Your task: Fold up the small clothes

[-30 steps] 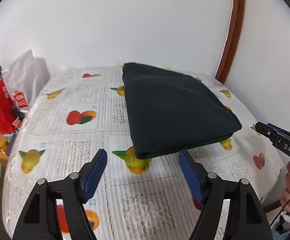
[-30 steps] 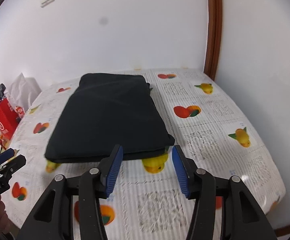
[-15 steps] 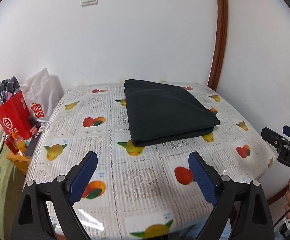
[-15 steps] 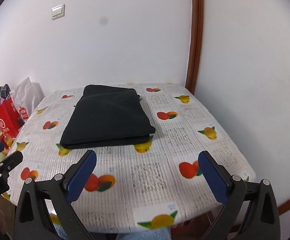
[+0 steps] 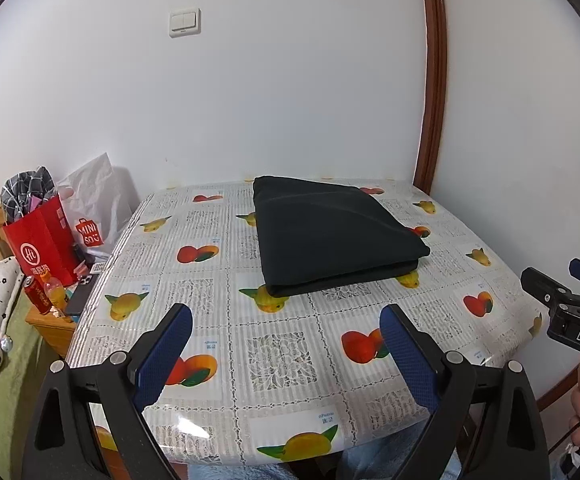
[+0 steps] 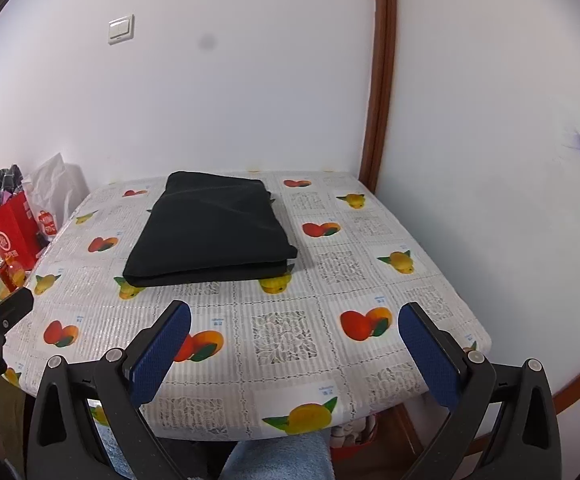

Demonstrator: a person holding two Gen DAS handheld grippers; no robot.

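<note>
A dark folded garment [image 5: 330,236] lies flat as a neat rectangle on the far half of the fruit-print table [image 5: 277,356]. My left gripper [image 5: 285,314] hovers over the table's near edge, well short of the garment; its jaws are opening, with nothing between them. In the right wrist view the same garment [image 6: 213,232] lies left of centre on the table [image 6: 281,340]. My right gripper [image 6: 294,309] is held wide open and empty above the near edge. Each gripper shows at the border of the other's view.
A red paper bag [image 5: 37,248] and a white shopping bag [image 5: 93,208] stand left of the table. A can and a bottle [image 5: 45,292] sit on a low wooden stand. White walls meet at a brown trim [image 5: 430,120] behind the table.
Both grippers have drawn back and up from the garment's near edge to the table's near edge. Their jaws have spread wide. The garment stays folded on the table.
</note>
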